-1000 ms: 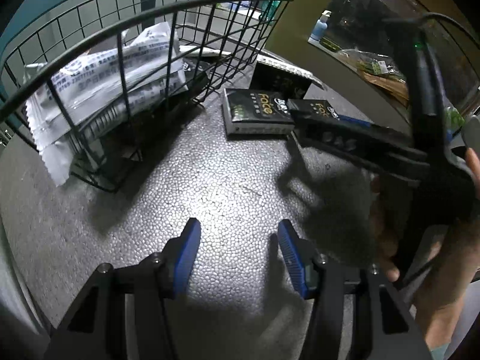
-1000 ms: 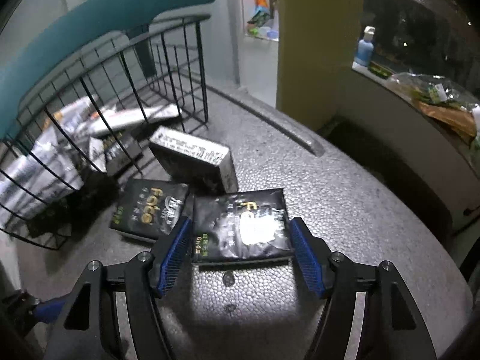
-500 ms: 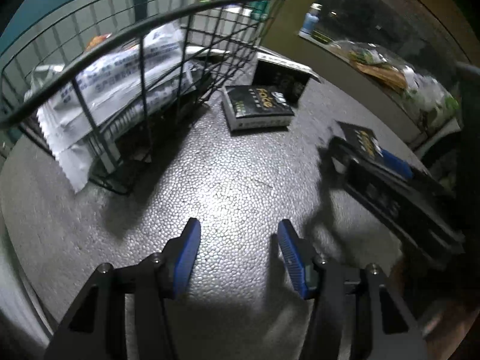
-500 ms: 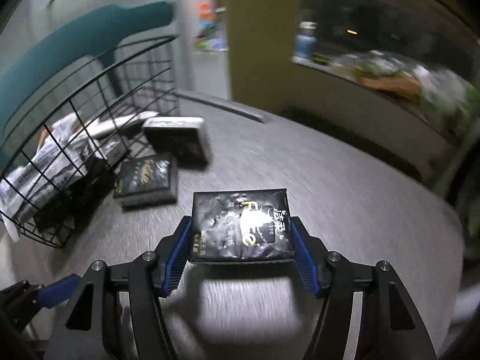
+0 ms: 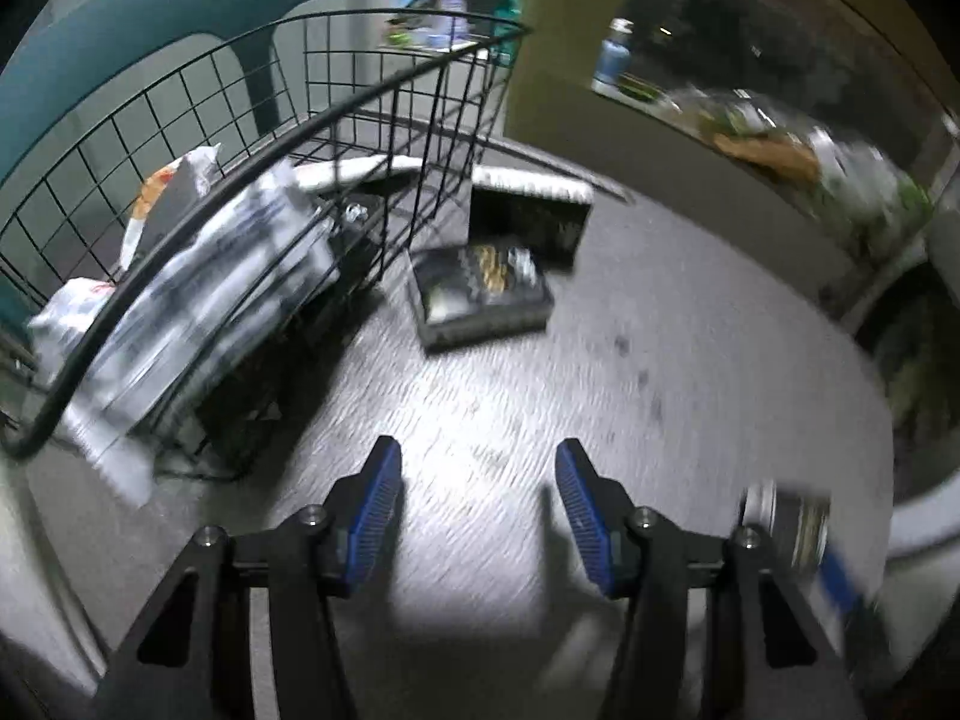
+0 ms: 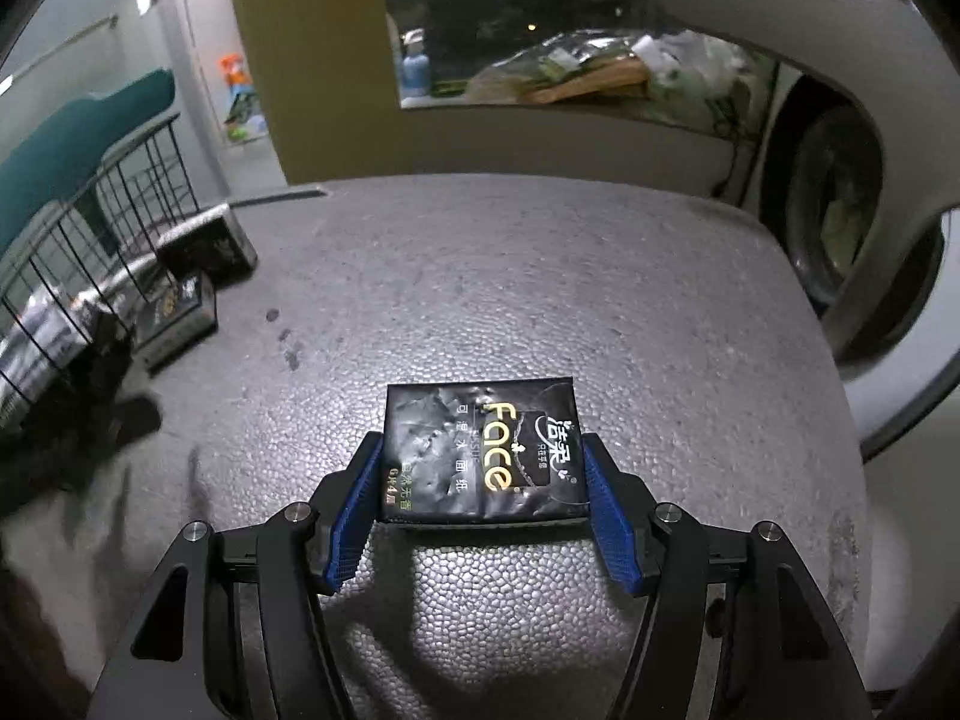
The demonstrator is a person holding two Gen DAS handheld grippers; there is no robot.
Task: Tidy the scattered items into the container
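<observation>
My right gripper (image 6: 483, 492) is shut on a black "Face" tissue pack (image 6: 480, 450) and holds it above the grey table. My left gripper (image 5: 477, 504) is open and empty over the table, right of the black wire basket (image 5: 372, 102). The basket holds white packets (image 5: 210, 282). Two more black tissue packs lie beside the basket: one flat (image 5: 480, 294), one on its edge (image 5: 528, 216). Both also show at the left of the right wrist view, the flat one (image 6: 177, 315) and the one on edge (image 6: 207, 249).
A teal chair back (image 5: 180, 6) rises behind the basket. A yellow-green pillar (image 6: 312, 60) and a cluttered sill (image 6: 600, 78) stand beyond the table's far edge. A white chair (image 6: 840, 90) is at the right. The grey table (image 6: 540, 276) has a rounded edge.
My right gripper closed on the tissue pack, lifted it and carried it right, away from the basket. My left gripper shifted, so the basket and packs now sit further left in its view.
</observation>
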